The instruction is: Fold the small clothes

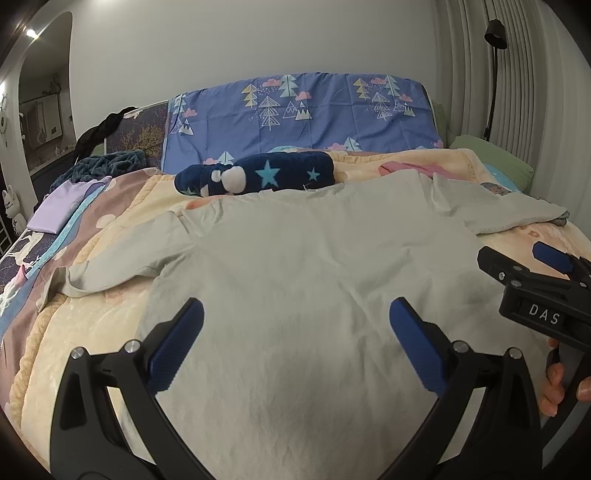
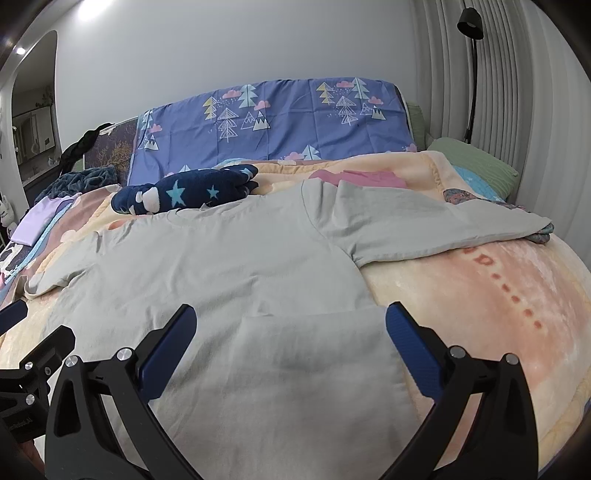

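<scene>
A pale grey-green long-sleeved shirt (image 1: 295, 280) lies spread flat on the bed, sleeves out to both sides; it also shows in the right wrist view (image 2: 229, 266). Its near right hem corner is folded over as a flap (image 2: 317, 350). My left gripper (image 1: 295, 325) is open and empty above the shirt's lower body. My right gripper (image 2: 290, 328) is open and empty above the folded flap. The right gripper also shows at the right edge of the left wrist view (image 1: 532, 258), beside the shirt.
A peach blanket (image 2: 480, 295) covers the bed. A navy star-patterned plush (image 1: 258, 173) lies beyond the collar. A blue tree-print cover (image 1: 303, 110) stands at the head. Lilac folded cloth (image 1: 55, 210) sits far left, a green pillow (image 2: 476, 162) far right, and a black lamp (image 2: 471, 22) by the curtain.
</scene>
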Motion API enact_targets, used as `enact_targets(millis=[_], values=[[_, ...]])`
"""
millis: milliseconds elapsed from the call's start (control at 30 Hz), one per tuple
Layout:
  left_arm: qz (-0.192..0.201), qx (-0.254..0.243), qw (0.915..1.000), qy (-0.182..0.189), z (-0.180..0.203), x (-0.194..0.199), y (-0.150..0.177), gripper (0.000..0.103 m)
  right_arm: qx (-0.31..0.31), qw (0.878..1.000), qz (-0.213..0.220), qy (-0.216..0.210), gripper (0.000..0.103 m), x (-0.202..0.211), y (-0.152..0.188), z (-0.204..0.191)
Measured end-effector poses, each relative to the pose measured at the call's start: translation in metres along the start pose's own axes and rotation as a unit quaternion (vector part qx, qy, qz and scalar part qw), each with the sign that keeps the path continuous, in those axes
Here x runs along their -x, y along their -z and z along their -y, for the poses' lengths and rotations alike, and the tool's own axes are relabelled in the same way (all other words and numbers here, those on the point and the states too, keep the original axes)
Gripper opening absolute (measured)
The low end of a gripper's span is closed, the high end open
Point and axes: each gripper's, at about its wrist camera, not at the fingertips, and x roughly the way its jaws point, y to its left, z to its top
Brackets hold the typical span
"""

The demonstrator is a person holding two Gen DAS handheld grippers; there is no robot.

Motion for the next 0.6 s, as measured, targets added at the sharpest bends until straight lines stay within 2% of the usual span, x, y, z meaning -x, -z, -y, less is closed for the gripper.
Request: enact_targets(millis=[600], values=[[-0.007, 0.006, 0.9999, 0.008, -0.0018, -0.0079, 0.0048, 0.101, 0.017, 1.0, -0.016, 0.016, 0.102, -0.004, 0.0006, -0.0032]])
